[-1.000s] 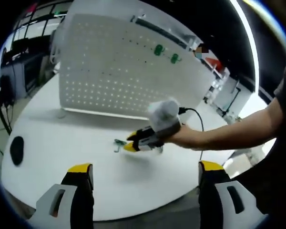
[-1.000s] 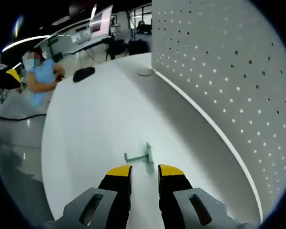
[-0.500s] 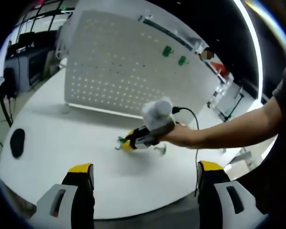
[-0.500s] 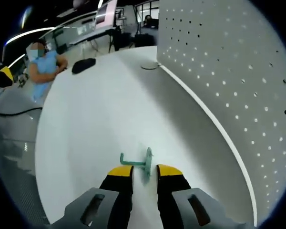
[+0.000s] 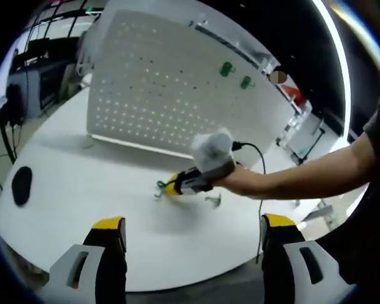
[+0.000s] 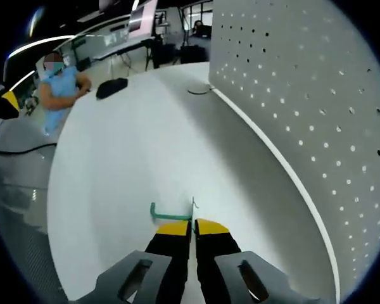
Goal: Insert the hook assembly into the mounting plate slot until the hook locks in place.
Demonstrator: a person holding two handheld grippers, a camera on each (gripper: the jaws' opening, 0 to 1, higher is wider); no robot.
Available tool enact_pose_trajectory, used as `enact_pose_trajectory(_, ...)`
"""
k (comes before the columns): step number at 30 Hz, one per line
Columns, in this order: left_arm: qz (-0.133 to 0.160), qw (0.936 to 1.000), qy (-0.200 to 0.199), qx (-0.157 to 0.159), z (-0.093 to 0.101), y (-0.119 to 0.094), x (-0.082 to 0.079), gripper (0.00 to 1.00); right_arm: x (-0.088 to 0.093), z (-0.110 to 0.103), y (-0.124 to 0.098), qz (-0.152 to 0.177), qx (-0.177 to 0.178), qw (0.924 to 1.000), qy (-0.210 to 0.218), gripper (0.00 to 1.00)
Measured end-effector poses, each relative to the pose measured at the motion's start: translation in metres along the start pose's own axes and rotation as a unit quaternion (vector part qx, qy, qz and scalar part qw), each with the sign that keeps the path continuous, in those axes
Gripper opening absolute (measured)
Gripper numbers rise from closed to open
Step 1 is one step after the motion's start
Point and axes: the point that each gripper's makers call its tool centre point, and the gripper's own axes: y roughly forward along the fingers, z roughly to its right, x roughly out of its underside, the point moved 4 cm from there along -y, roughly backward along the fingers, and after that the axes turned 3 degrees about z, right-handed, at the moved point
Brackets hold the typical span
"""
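Right gripper point(image 6: 193, 223): its yellow-tipped jaws are seen drawn almost together, clenched on the plate of the green hook point(image 6: 169, 215); in the left gripper view it point(image 5: 171, 187) is seen held low over the table by a person's hand point(image 5: 231, 179), with a cable trailing behind
Green hook: its arm is seen sticking out to the left of the jaws in the right gripper view, just above the white table point(image 6: 114, 171); in the left gripper view it point(image 5: 159, 187) shows at the right gripper's tip, near the table's middle
Left gripper point(image 5: 193, 231): the jaws are held wide apart with nothing between them, near the table's front edge
White pegboard point(image 5: 171, 88): it is stood upright at the far side of the table, well apart from the held hook; two green hooks point(image 5: 235, 75) are seen already hung near its upper right
Pegboard in right gripper view point(image 6: 304, 107): it rises along the right, its base meeting the table
Black object point(image 5: 21, 185): laid on the table at the left
Small metal part point(image 5: 213, 200): laid on the table just beside the right gripper; its kind cannot be told
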Motion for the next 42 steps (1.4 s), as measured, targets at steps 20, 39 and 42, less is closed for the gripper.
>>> enact_pose_trajectory(20, 0.040, 0.9986, -0.028, 0.022, 0.007, -0.007, -0.026, 0.87, -0.022, 0.019, -0.077, 0.070, 0.056, 0.9948, 0.048, 0.00)
enact_pose_trajectory(39, 0.079, 0.9936, -0.041, 0.069, 0.045, 0.011, -0.064, 0.71, -0.039, -0.026, -0.193, 0.210, 0.099, 0.9655, 0.118, 0.00)
enact_pose_trajectory(42, 0.080, 0.9913, -0.055, 0.088, 0.053, 0.015, -0.068, 0.64, -0.039, -0.037, -0.207, 0.227, 0.100, 0.9599, 0.130, 0.00)
